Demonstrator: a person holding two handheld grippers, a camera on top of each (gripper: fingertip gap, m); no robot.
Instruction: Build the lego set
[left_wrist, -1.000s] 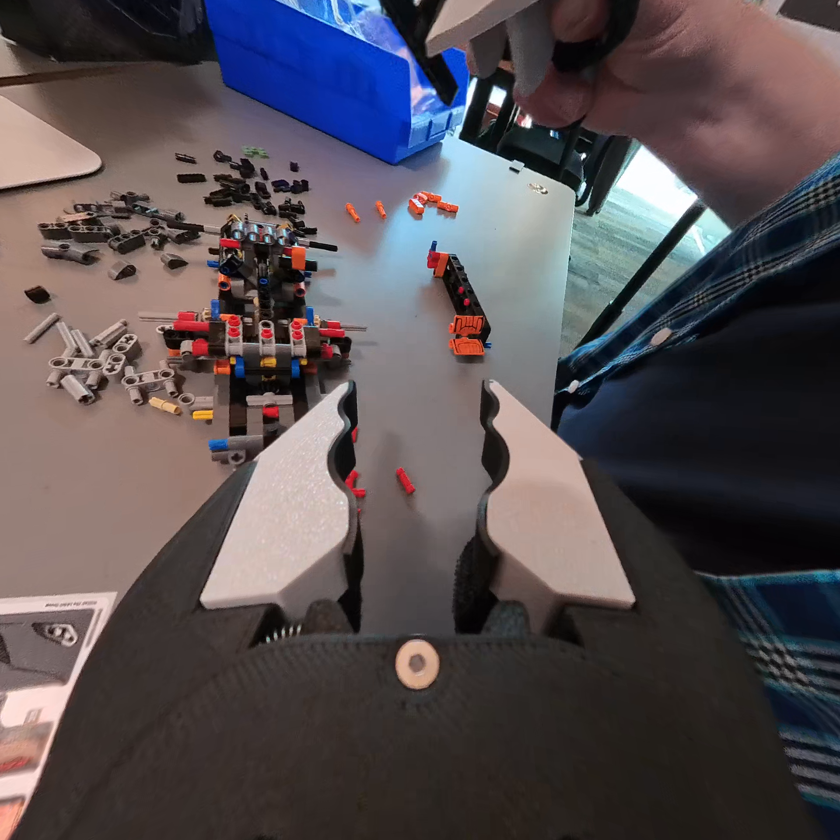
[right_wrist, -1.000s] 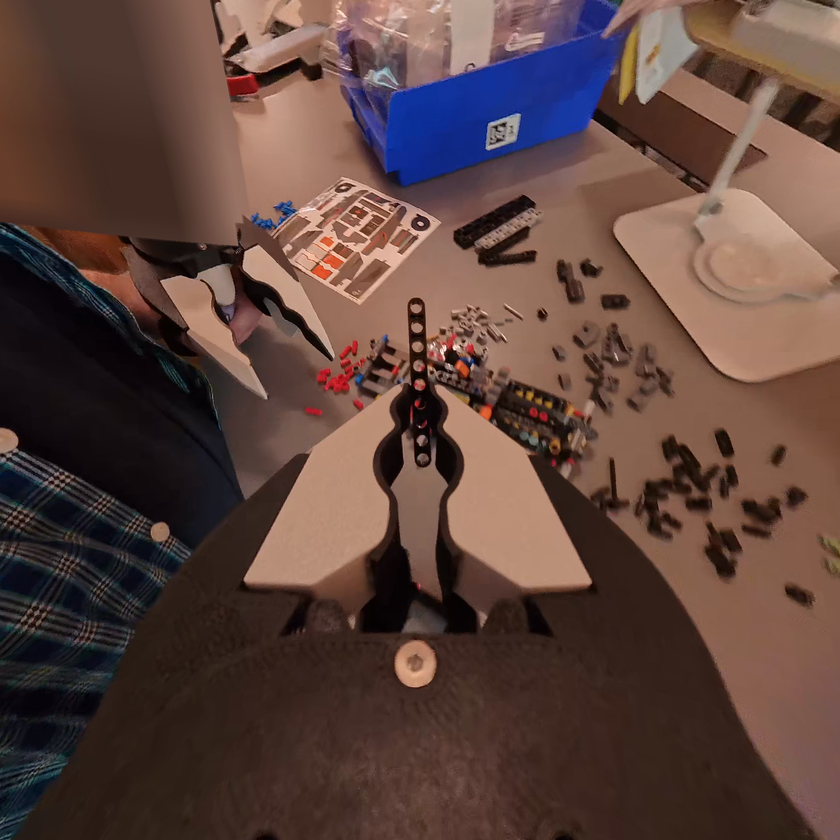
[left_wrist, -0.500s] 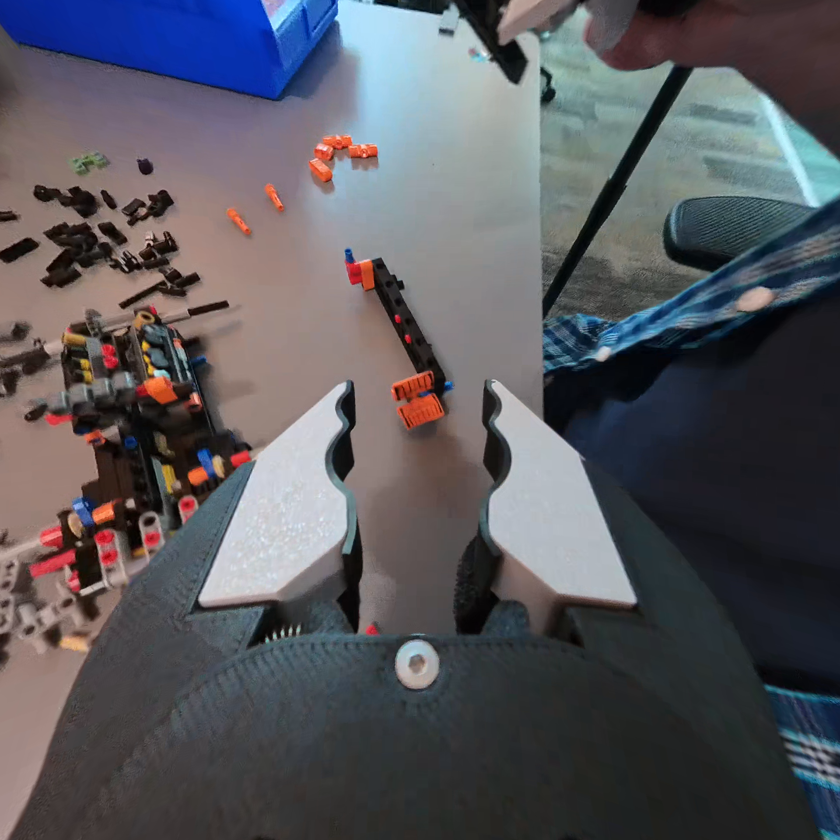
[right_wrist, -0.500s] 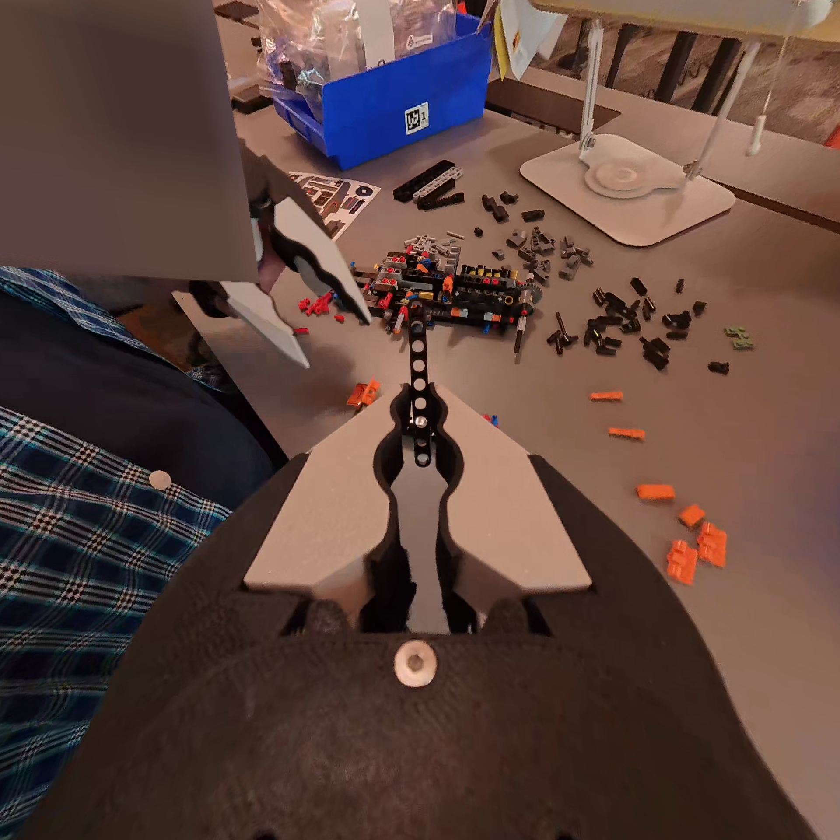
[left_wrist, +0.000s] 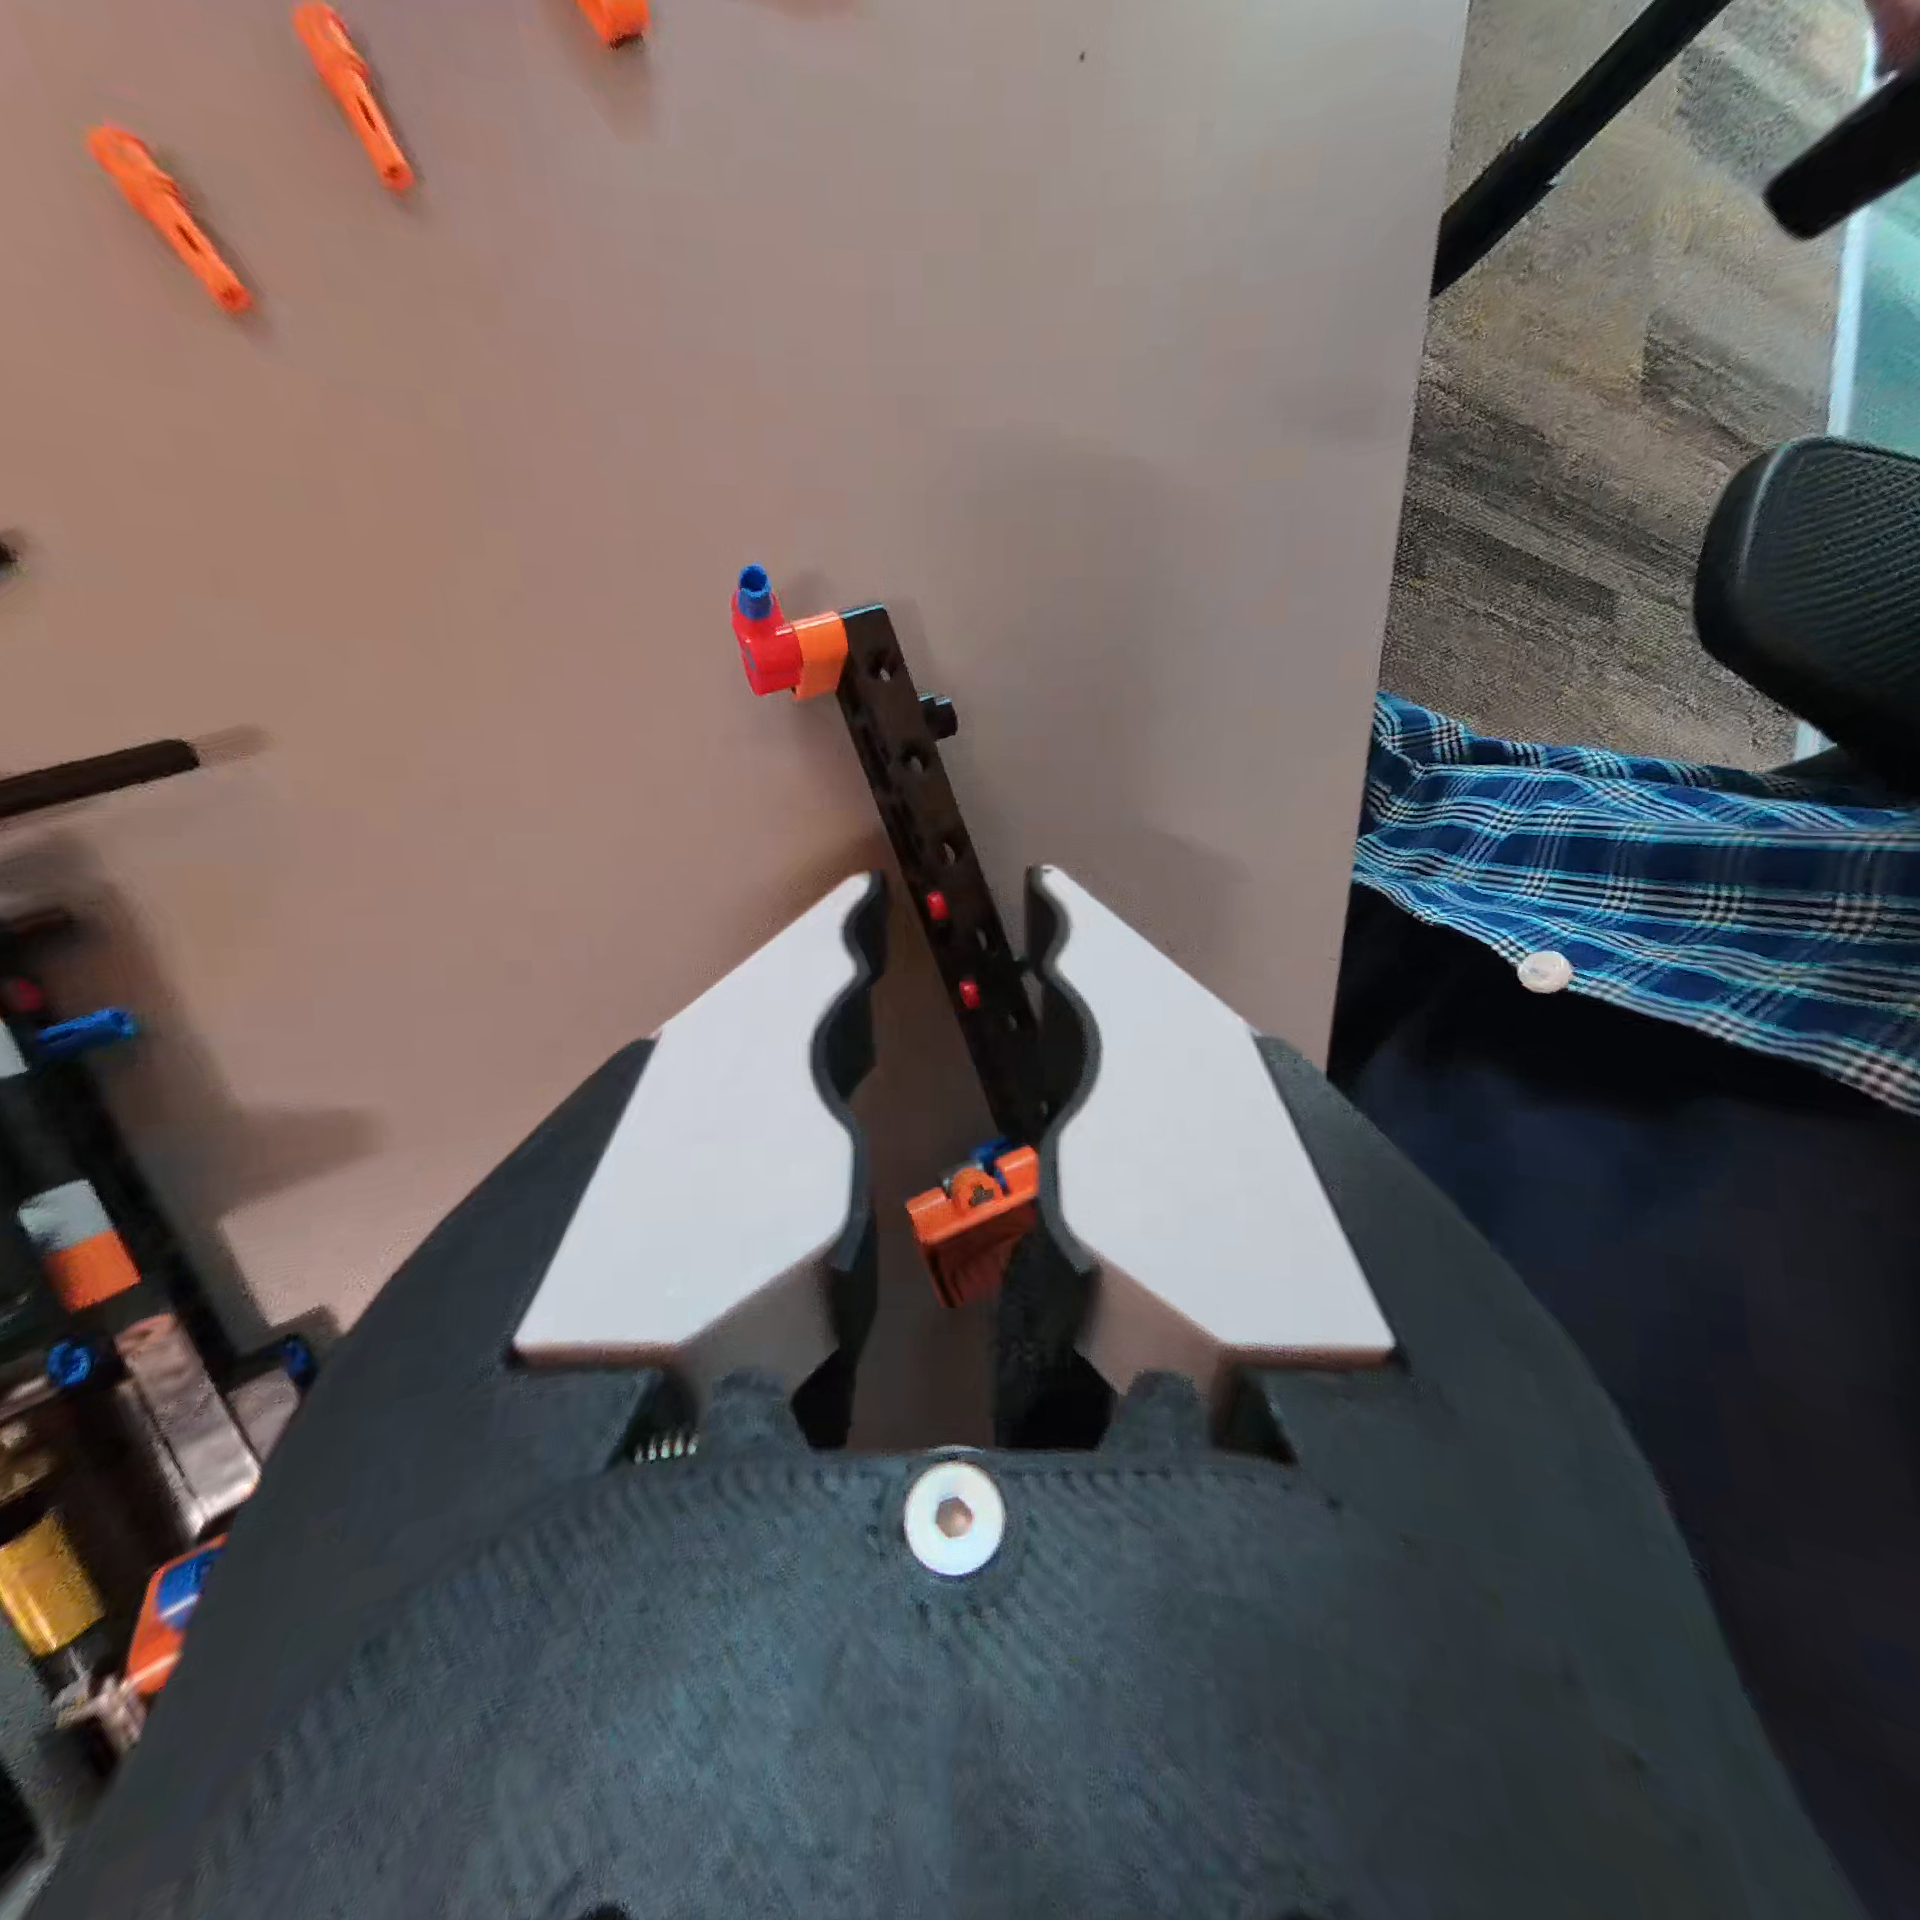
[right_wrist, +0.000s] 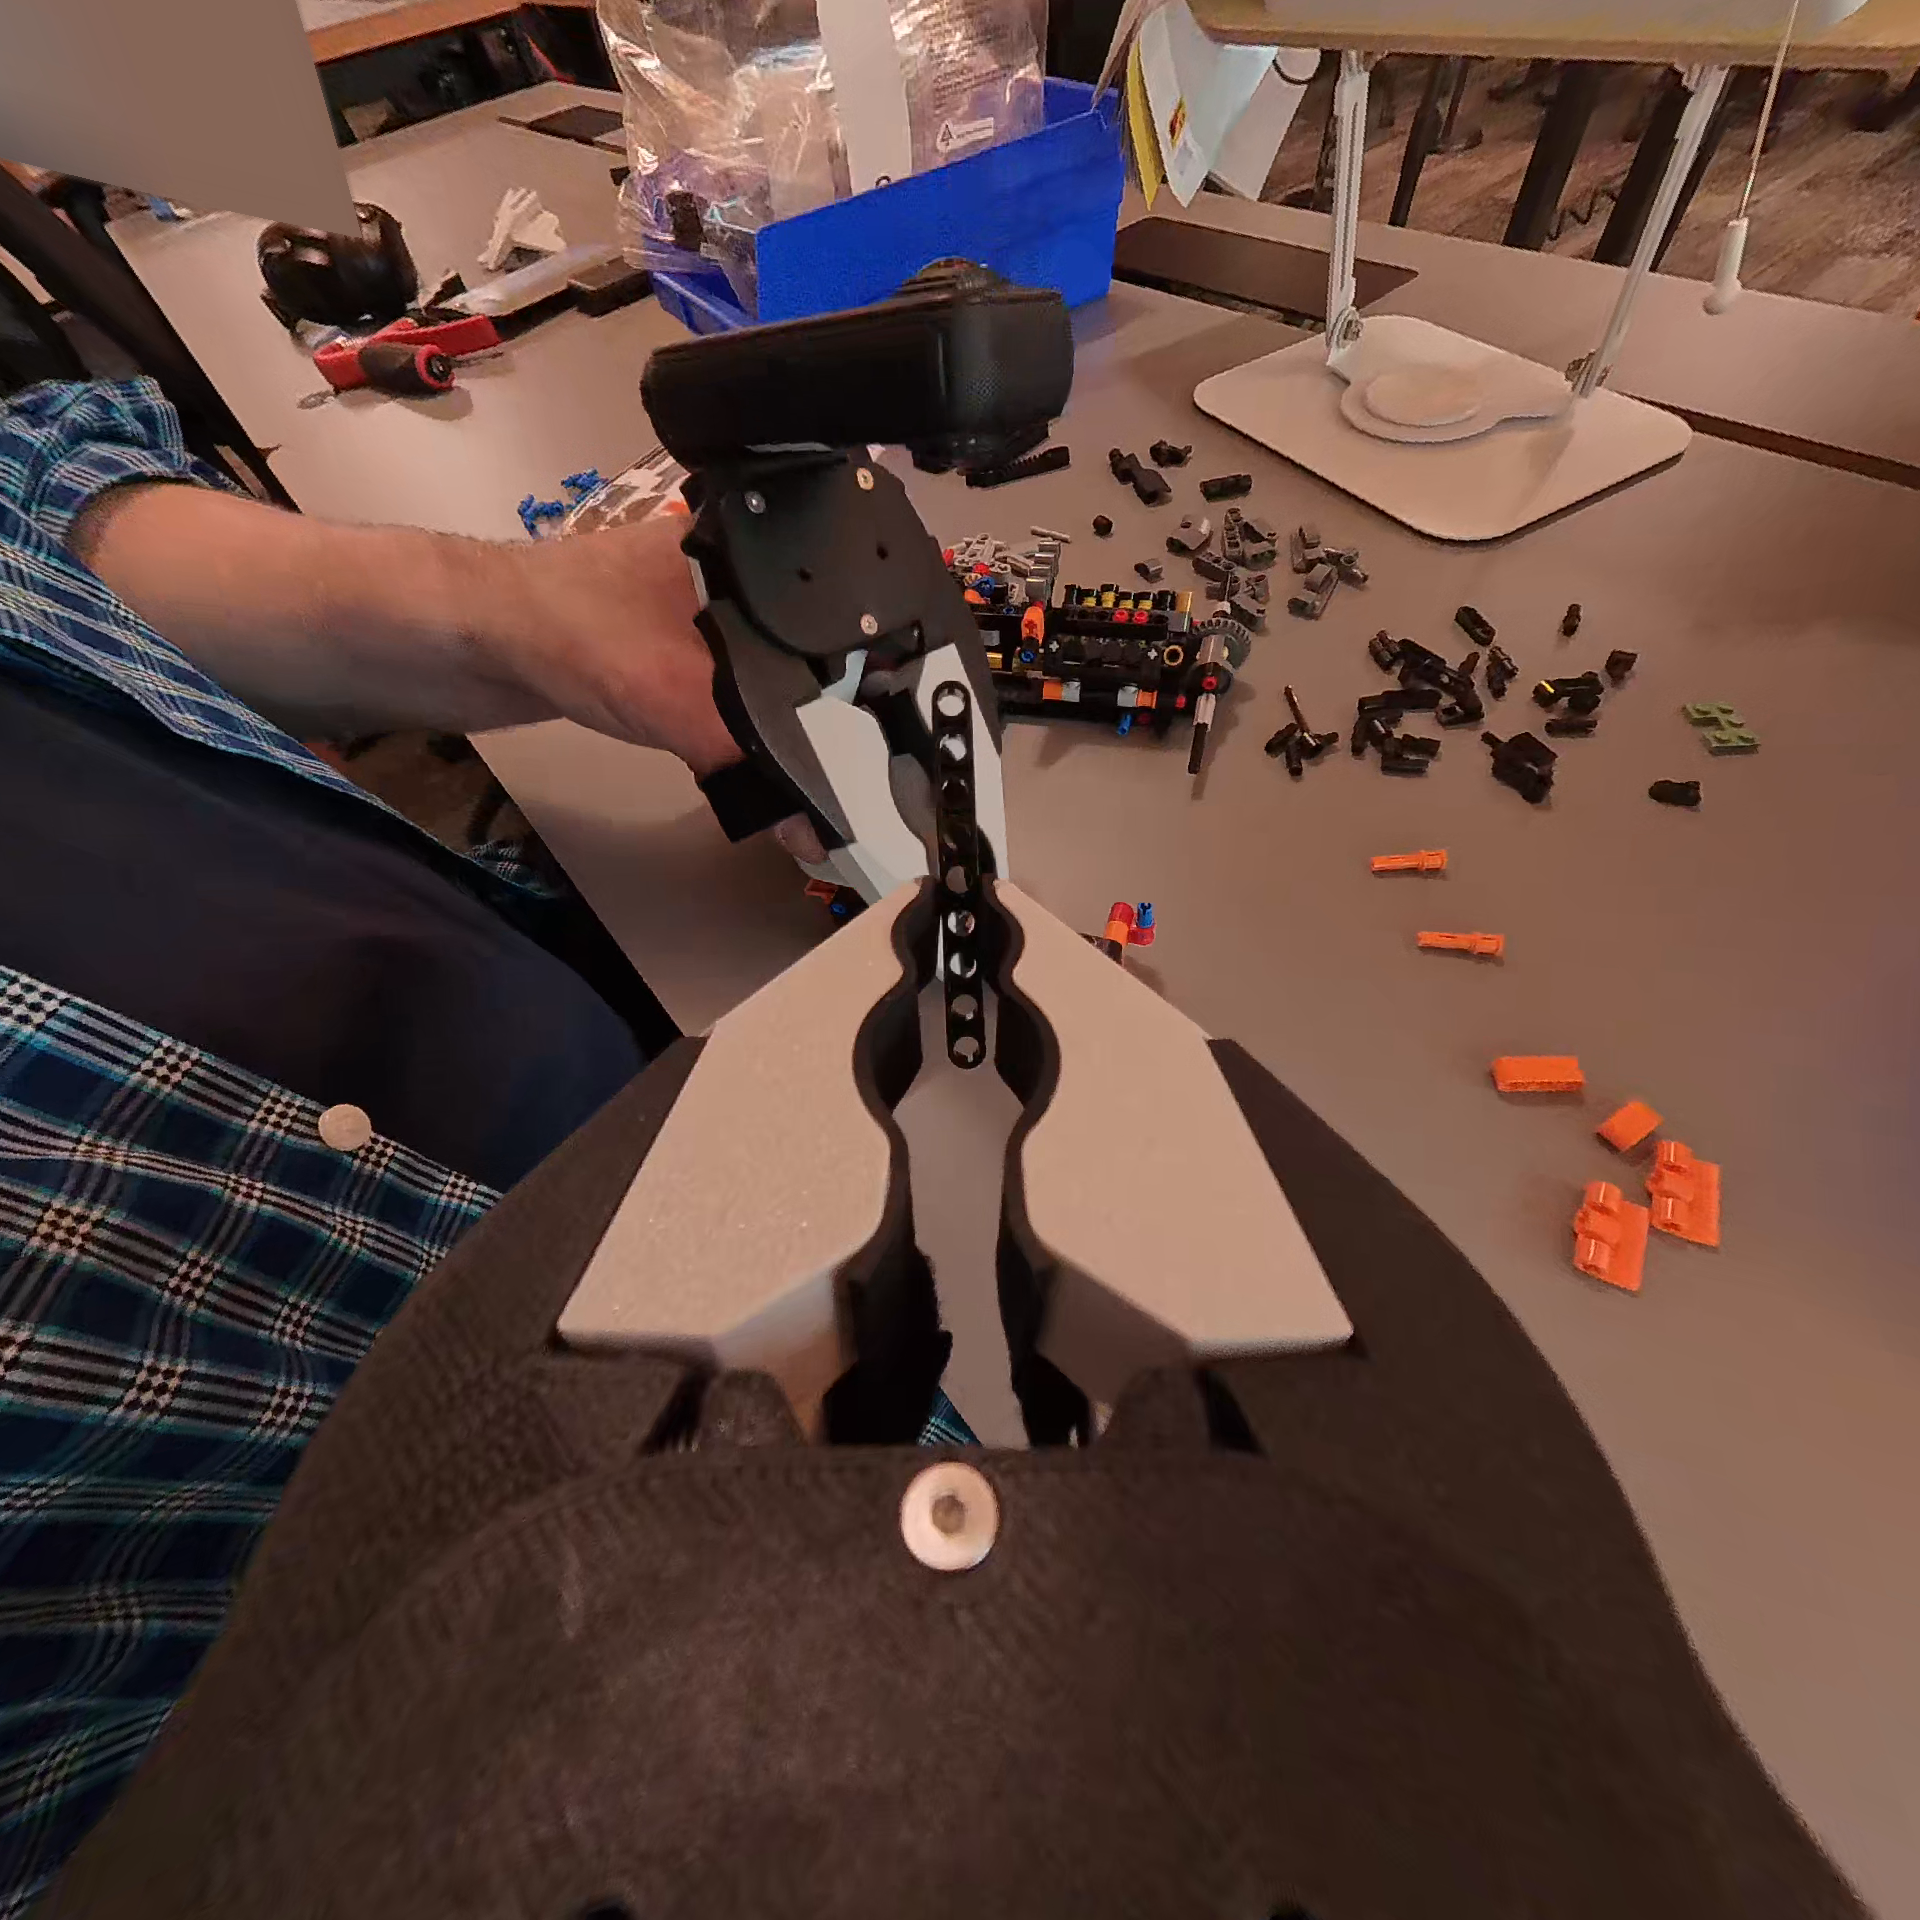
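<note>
We find the left hand-held gripper (left_wrist: 954, 883) low over the worktop (left_wrist: 520, 468), jaws narrowed around the black beam sub-assembly (left_wrist: 914, 790); the beam leans against the right finger, a gap on its left, so we cannot tell if it is clamped. Its orange end piece (left_wrist: 971, 1221) sits deep between the fingers, the red-and-blue end (left_wrist: 756, 634) far out. The right hand-held gripper (right_wrist: 958, 894) pinches a thin black holed beam (right_wrist: 951, 790) upright. Half a second ago the left jaws stood wide, short of the sub-assembly. Orange pins (left_wrist: 166, 213) lie far left, the main chassis build (right_wrist: 1101, 649) and black loose parts (right_wrist: 1423, 696) beyond, a blue bin (right_wrist: 935, 229) farther.
</note>
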